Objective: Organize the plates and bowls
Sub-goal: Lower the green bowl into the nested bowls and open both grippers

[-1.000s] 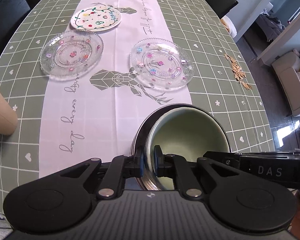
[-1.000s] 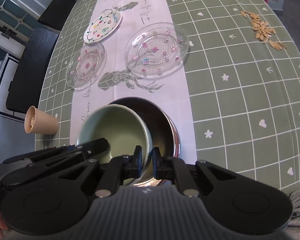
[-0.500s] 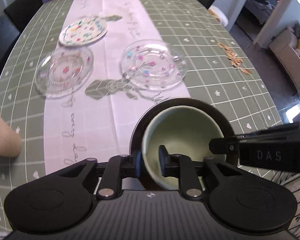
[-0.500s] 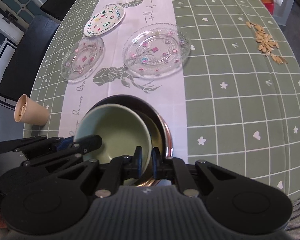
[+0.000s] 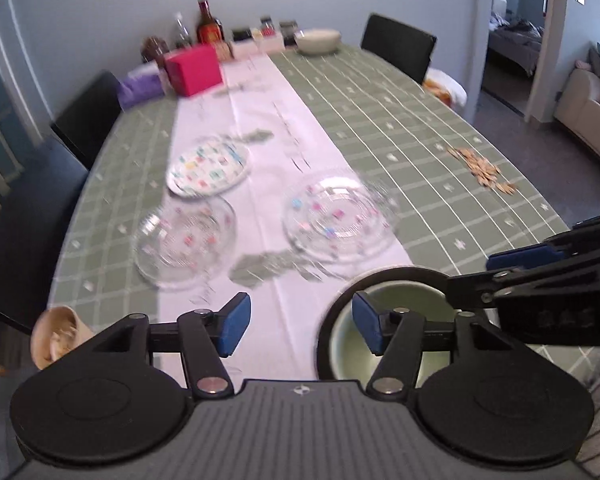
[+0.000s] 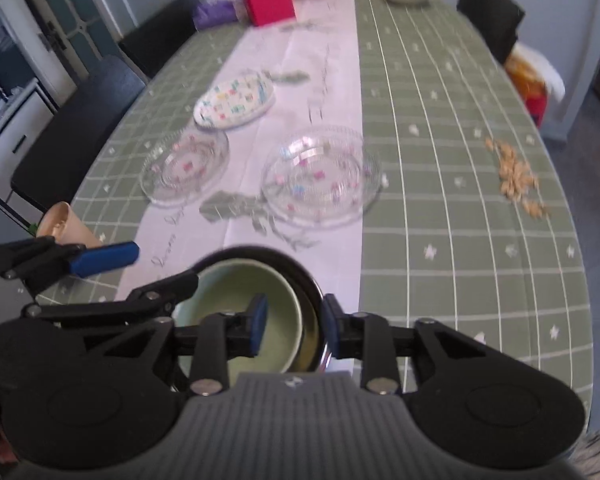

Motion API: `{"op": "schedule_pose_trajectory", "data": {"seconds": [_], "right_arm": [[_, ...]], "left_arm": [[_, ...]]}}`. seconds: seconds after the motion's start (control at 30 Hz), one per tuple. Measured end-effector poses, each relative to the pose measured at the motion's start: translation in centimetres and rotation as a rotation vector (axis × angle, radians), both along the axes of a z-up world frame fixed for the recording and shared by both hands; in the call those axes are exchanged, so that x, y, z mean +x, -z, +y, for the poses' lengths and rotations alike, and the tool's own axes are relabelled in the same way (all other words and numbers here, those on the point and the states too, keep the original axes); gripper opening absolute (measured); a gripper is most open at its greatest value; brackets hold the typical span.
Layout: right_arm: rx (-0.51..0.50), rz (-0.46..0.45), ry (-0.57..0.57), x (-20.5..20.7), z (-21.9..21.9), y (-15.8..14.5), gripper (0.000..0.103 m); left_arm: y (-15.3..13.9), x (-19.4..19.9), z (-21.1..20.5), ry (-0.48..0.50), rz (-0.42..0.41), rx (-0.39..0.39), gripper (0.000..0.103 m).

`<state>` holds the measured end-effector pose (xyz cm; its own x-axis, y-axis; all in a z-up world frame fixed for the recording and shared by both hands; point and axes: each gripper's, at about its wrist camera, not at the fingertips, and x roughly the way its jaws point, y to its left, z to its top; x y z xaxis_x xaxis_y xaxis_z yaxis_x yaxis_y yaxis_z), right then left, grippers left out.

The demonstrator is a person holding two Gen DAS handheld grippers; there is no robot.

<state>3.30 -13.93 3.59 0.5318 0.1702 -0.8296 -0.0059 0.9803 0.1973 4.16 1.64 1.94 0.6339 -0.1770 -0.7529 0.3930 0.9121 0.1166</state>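
A pale green bowl (image 5: 408, 300) (image 6: 235, 288) sits nested inside a dark bowl (image 5: 400, 274) (image 6: 283, 262) at the table's near edge. My left gripper (image 5: 297, 326) is open and empty, raised just left of the bowls. My right gripper (image 6: 293, 322) is open, its jaws astride the near rims of both bowls without touching. Two clear glass plates (image 5: 185, 242) (image 5: 340, 220) and a white patterned plate (image 5: 207, 168) lie further out; the right wrist view shows the two glass plates (image 6: 185, 168) (image 6: 322, 176) and the patterned plate (image 6: 235, 100) too.
A tan paper cup (image 5: 55, 336) (image 6: 65, 226) stands at the near left. Seeds (image 5: 480, 168) (image 6: 516, 176) are scattered at the right. A pink box (image 5: 193, 68), bottles and a pale bowl (image 5: 318, 40) stand at the far end. Black chairs (image 5: 15, 216) flank the table.
Both grippers have opened and let go of the bowl rims. Both have lifted and tilted up, so the far end of the table has come into view.
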Motion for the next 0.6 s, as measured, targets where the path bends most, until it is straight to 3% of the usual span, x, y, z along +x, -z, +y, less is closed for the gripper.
{"op": "schedule_pose_trajectory", "data": {"seconds": [0.13, 0.23, 0.33, 0.43, 0.6], "right_arm": [[0.037, -0.11, 0.031, -1.5, -0.8, -0.4, 0.04], [-0.076, -0.208, 0.129, -3.4, -0.4, 0.4, 0.045], [-0.029, -0.178, 0.152, -3.8, -0.8, 2.4, 0.047], [0.047, -0.133, 0.129, -3.3, -1.1, 4.4, 0.057], [0.096, -0.05, 0.145, -2.5, -0.7, 7.6, 0.058]], "left_arm": [[0.5, 0.0, 1.1, -0.053, -0.01, -0.062, 0.073], [2.0, 0.3, 2.0, -0.068, 0.062, -0.145, 0.073], [3.6, 0.3, 2.1, -0.043, 0.113, -0.159, 0.073], [4.6, 0.0, 2.0, -0.054, 0.089, -0.118, 0.073], [5.8, 0.4, 2.4, -0.107, 0.107, -0.134, 0.079]]}}
